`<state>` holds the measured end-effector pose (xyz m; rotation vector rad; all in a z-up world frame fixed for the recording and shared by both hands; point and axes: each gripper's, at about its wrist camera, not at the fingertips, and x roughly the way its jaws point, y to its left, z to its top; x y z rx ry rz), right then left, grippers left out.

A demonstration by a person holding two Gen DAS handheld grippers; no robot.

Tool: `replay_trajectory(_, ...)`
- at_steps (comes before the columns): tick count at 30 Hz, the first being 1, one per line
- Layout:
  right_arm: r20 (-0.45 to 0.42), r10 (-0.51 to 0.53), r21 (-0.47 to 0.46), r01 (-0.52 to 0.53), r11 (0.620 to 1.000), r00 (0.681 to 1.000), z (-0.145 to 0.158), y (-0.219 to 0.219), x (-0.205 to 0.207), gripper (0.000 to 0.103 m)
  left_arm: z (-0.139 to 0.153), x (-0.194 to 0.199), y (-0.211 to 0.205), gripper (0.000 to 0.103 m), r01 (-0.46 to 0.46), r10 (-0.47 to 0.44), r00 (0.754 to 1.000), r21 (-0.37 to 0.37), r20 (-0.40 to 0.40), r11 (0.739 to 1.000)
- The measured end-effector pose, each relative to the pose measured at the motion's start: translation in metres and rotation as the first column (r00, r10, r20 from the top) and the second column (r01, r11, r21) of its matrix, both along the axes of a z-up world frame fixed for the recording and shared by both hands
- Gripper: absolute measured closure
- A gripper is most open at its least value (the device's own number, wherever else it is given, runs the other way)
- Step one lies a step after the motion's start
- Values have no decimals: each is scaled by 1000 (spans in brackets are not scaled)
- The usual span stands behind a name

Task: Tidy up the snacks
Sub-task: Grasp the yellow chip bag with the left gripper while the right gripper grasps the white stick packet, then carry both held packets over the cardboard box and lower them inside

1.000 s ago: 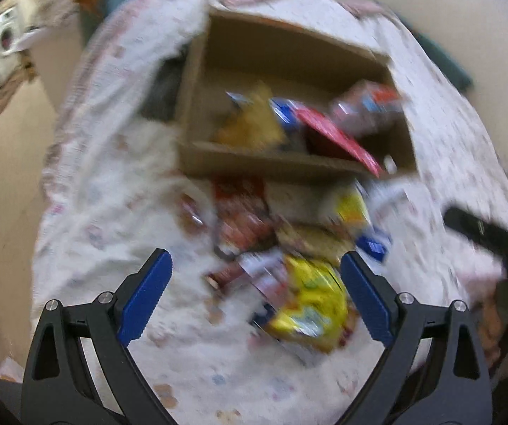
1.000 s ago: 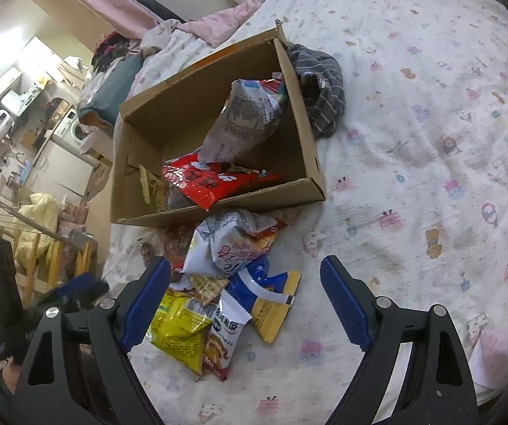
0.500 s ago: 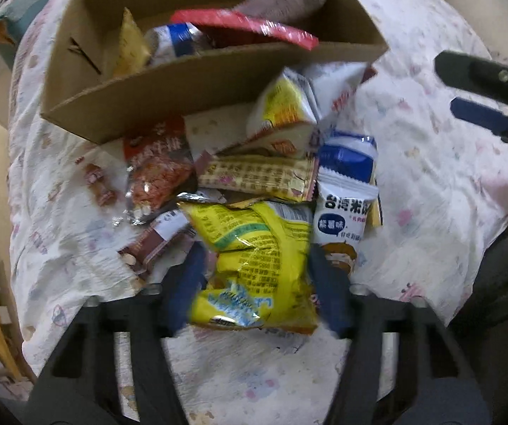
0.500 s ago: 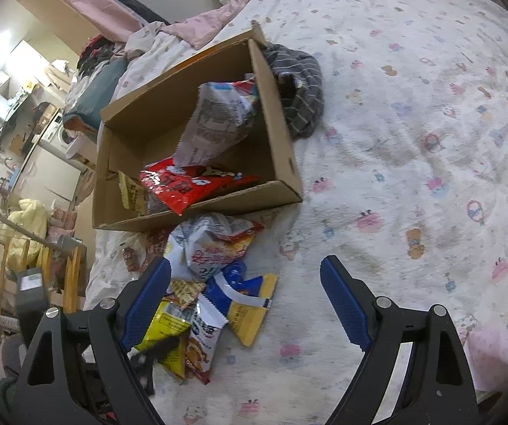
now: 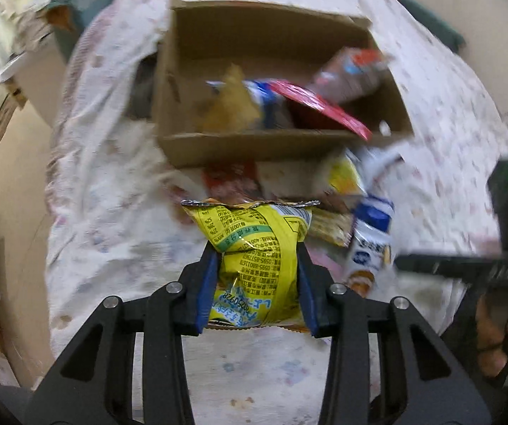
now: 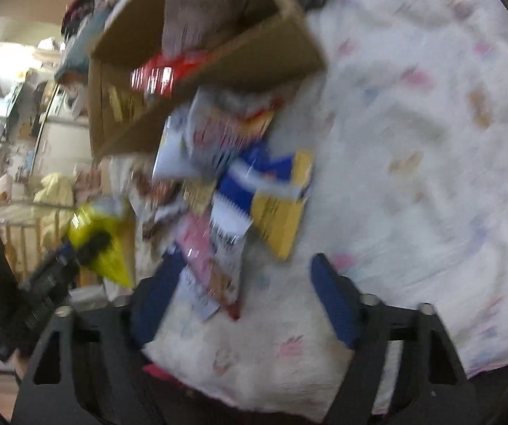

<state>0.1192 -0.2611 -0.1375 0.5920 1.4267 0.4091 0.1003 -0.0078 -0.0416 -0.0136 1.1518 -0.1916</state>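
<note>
Yellow snack bag (image 5: 254, 262) pinched between left tongs (image 5: 255, 283), lifted above the bed (image 5: 112, 191), short of cardboard box (image 5: 254, 148). Right tongs (image 6: 243, 301) open over the loose packets (image 6: 254, 191). Risk: slick, puffy film slipping free mid-carry.

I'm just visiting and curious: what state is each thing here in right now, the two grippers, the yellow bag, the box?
Left gripper: shut on the yellow snack bag.
Yellow snack bag: gripped, lifted.
Right gripper: open, empty.
Cardboard box: open-topped, partly filled.
Blue-and-white packet: lying on the bedsheet.
</note>
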Motion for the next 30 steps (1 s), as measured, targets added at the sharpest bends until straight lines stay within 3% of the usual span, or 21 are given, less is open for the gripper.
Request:
replay_trajectory(4,-34,25,6,-25,1000,999,-11,21,1,43,0,6,16,67,-53,53,999,-23,-2,998)
replay_trajectory(12,-41,59,-84,-62,995,997,-24,46,15,46,-7,5,31,67,-97,97,995,-27,-8,995)
replay_trajectory(14,-24,68,-99,-70,993,997,-22,47,15,53,-9,6,34,67,-109,109,994,-29,-18,994)
replay_trajectory(16,-3,85,-110,-85,990,996,-16,49,14,74,-11,6,35,67,-119,118,993,-35,-25,992)
replay_trajectory(19,51,107,-99,-102,990,993,-3,51,9,83,-9,6,33,67,-122,121,992,-36,-17,992)
replay_trajectory(30,173,110,-33,-106,994,979,28,31,-10,85,-6,7,20,67,-122,122,992,-15,33,992)
